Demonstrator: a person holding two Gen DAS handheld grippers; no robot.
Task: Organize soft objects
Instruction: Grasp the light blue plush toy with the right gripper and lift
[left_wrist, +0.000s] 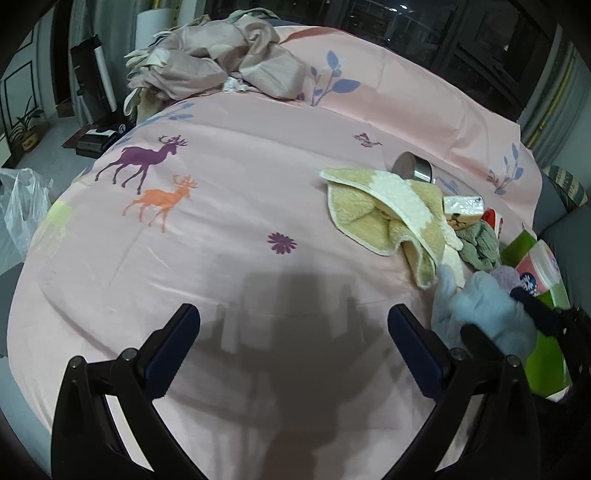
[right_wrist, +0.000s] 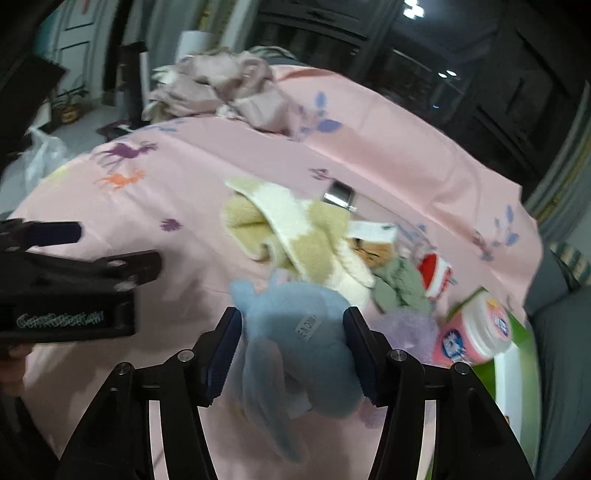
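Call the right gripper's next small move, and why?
Probably lift the blue glove clear of the pile. The right gripper has it between both pads, with the yellow towel and other soft things crowded just behind. The left gripper is open over bare bedspread.

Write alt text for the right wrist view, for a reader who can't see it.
The right gripper holds a blue soft toy between its fingers over a pink bedspread. Beyond lie a yellow towel, a green cloth and a pink tub; the left gripper sits at the left edge.
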